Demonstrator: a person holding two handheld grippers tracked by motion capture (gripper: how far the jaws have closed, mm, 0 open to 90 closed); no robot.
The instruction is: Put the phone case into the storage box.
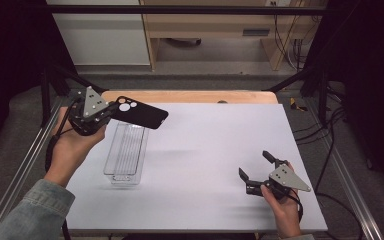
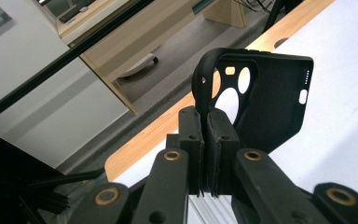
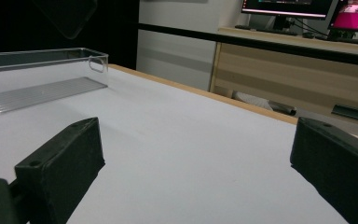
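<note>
Black rubbery pads of our left gripper (image 2: 204,140) are clenched on the edge of a black phone case (image 2: 261,100), pinching its rim beside the camera cut-out, so the case juts out from the jaws toward two o'clock in the left gripper view. In the high view we see that same case (image 1: 141,113) held in the air at about ten o'clock on the table, its far end hanging over the upper end of a clear plastic tray (image 1: 125,152) that sits on the white table mat (image 1: 210,150). Our right gripper (image 1: 254,170) rests at about four o'clock, well apart from the tray, its jaws spread wide with nothing between them; in the right gripper view the tray (image 3: 37,77) lies off toward ten o'clock. We judge the step in hand to be carrying the case above the tray, either lifting it out or bringing it in; we cannot tell which. The next move calls for keeping the pinch firm, since only the thin rim is caught, and keeping the case level over the tray. We can read no brand, label or writing on the case or tray.
</note>
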